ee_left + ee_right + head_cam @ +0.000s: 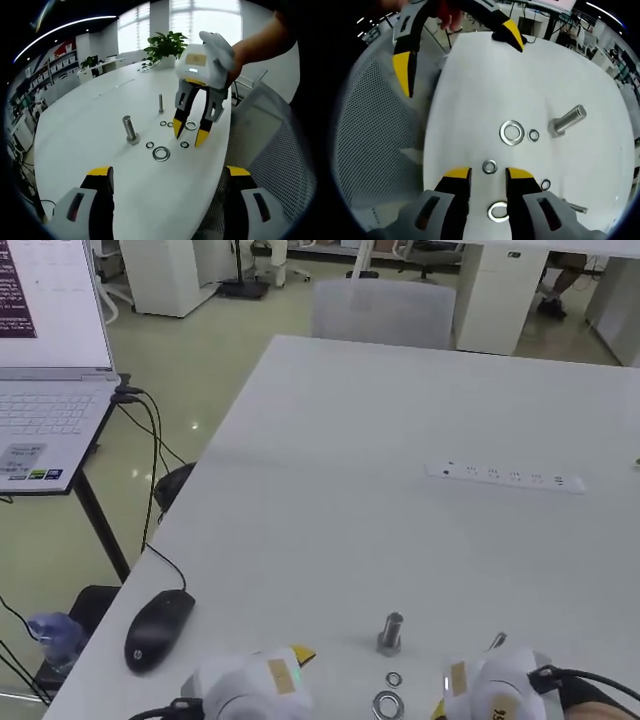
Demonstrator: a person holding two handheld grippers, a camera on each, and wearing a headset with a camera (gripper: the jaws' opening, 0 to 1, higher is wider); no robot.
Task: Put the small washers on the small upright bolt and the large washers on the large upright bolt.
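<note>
Nothing is done yet: both bolts stand bare and all the washers lie loose on the table [400,440]. The right gripper [488,173] hangs over them, jaws apart and empty. A small washer [489,166] lies just ahead of its tips, a large washer [512,132] further ahead, and the large bolt [566,121] ahead to its right. The left gripper [169,172], wide open and empty, faces the small bolt [160,103] past the washers. The table edge runs close on the right gripper's left, with open room ahead.

Office: a laptop [45,390], mouse [158,629] and white desks [400,470].
</note>
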